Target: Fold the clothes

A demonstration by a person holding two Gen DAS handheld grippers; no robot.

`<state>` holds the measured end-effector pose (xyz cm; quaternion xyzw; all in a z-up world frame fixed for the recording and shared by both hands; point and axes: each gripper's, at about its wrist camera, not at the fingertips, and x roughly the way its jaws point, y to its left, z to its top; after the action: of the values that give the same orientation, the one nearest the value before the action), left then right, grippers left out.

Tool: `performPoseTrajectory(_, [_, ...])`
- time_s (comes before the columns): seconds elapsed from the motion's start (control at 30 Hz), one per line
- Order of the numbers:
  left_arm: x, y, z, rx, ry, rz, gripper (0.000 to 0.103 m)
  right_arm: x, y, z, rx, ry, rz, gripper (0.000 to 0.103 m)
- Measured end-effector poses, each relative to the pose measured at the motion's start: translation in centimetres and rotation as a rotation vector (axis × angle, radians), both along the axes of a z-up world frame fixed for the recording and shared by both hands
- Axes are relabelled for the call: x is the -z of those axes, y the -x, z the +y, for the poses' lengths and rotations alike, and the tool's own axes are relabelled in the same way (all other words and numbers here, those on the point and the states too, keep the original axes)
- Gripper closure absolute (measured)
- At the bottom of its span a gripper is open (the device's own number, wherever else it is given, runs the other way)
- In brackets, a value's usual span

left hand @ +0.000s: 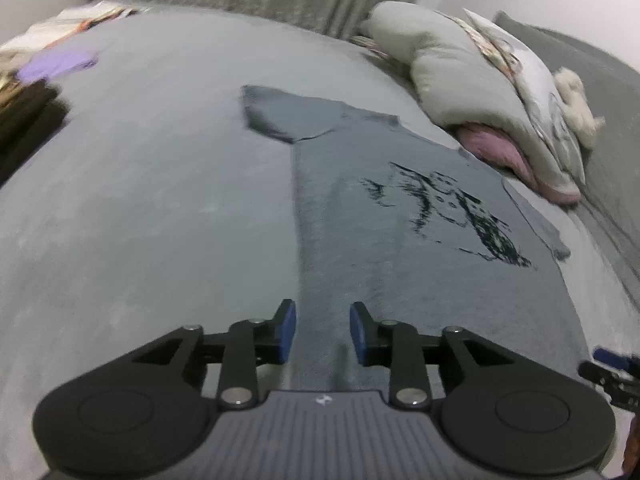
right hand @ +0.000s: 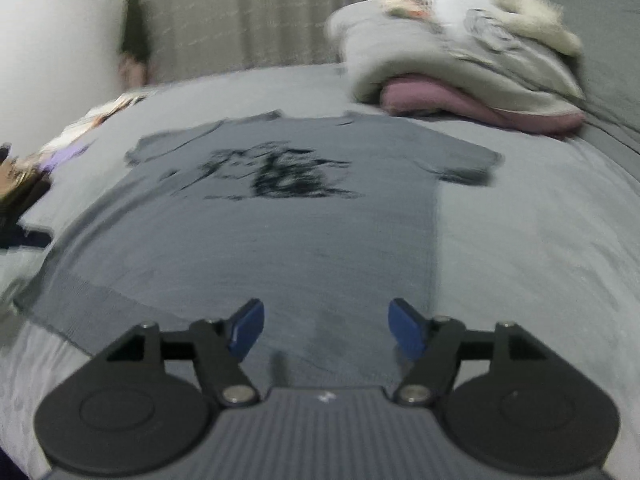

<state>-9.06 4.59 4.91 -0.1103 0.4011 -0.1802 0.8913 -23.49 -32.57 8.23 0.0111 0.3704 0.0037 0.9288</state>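
A grey T-shirt (left hand: 380, 216) with a black print lies flat, front up, on the grey bed (left hand: 140, 184). My left gripper (left hand: 322, 330) hovers open over the shirt's lower left hem, nothing between its blue pads. In the right wrist view the same T-shirt (right hand: 280, 220) spreads out ahead with both sleeves out. My right gripper (right hand: 326, 330) stands open above the lower right hem, its blue pads wide apart and holding nothing. The tip of the right gripper (left hand: 612, 372) shows at the left view's right edge.
A pile of pale bedding and a pink cloth (right hand: 460, 76) sits at the bed's far right corner, with a fluffy white toy (right hand: 532, 20) on top. More clothes, purple (left hand: 56, 64) and dark (left hand: 28, 116), lie at the left edge. A curtain (right hand: 248, 12) hangs behind the bed.
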Motion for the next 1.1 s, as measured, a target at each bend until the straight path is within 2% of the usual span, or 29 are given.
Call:
performPoseTrajectory(0.2, [1.5, -0.9, -3.9, 0.063, -0.062, -0.039, 0.065, 1.5, -3.4, 1.6, -0.041, -0.032, 0.093, 0.035])
performPoseTrajectory(0.33, [1.9, 0.4, -5.7, 0.105, -0.21, -0.109, 0.059, 2.2, -3.5, 0.7, 0.004, -0.057, 0.116, 0.029])
performPoseTrajectory(0.37, [1.9, 0.5, -5.5, 0.101, -0.223, -0.107, 0.054, 2.3, -3.3, 0.3, 0.017, -0.071, 0.119, 0.029])
performPoseTrajectory(0.43, [1.8, 0.3, -4.4, 0.072, -0.202, -0.081, 0.043, 2.3, -2.7, -0.6, 0.043, -0.085, 0.127, 0.029])
performPoseTrajectory(0.67, [1.2, -0.5, -0.6, -0.029, -0.131, 0.009, 0.043, 2.0, -0.8, -3.8, 0.147, -0.108, 0.137, 0.029])
performPoseTrajectory(0.77, [0.8, -0.8, 1.1, -0.085, -0.096, 0.006, 0.042, 1.2, -0.4, -4.6, 0.207, -0.086, 0.116, 0.028])
performPoseTrajectory(0.93, [1.3, -2.5, 3.1, -0.135, 0.033, 0.082, 0.039, -0.2, -0.8, -5.2, 0.247, -0.047, 0.074, 0.018])
performPoseTrajectory(1.03, [1.3, -3.4, 3.6, -0.174, 0.079, 0.089, 0.028, -1.7, -2.4, -4.9, 0.206, -0.068, 0.041, 0.007])
performPoseTrajectory(1.1, [1.2, -4.3, 3.7, -0.206, 0.102, 0.083, 0.022, -2.8, -3.9, -4.3, 0.159, -0.047, 0.025, 0.0])
